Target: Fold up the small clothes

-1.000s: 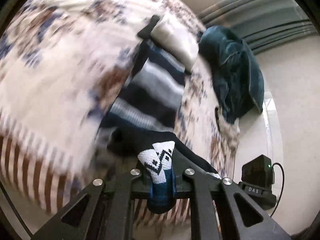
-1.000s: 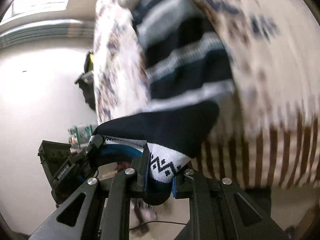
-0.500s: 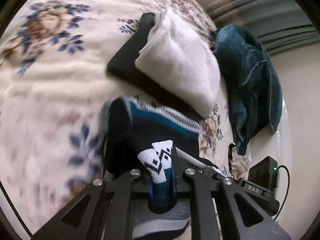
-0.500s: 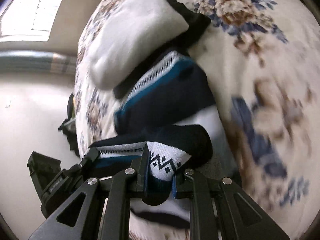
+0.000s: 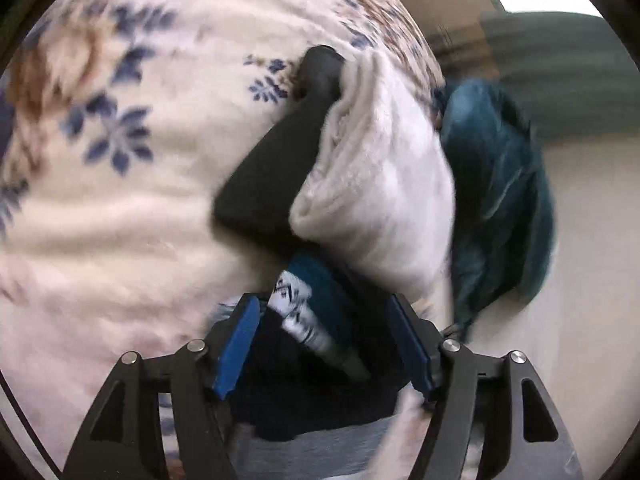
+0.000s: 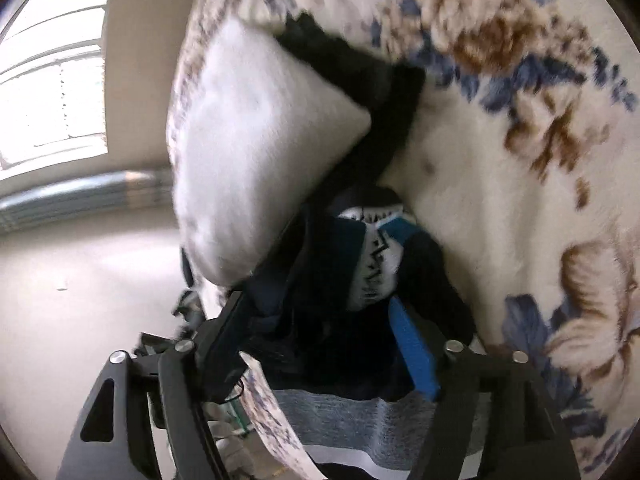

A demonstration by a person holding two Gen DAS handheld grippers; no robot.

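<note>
Left wrist view: the left gripper (image 5: 324, 348) is seen opening, the navy patterned sock (image 5: 304, 312) lying loose between its parted jaws on the floral blanket (image 5: 120, 200). Right wrist view: the right gripper (image 6: 320, 344) is likewise opening around the sock (image 6: 376, 268), beside a white folded garment (image 6: 256, 152).

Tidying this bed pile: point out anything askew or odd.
The patterned navy sock lies bunched, not flat, against the stacked white and black garments. A teal garment sits crumpled at the floral blanket's edge, unfolded.
</note>
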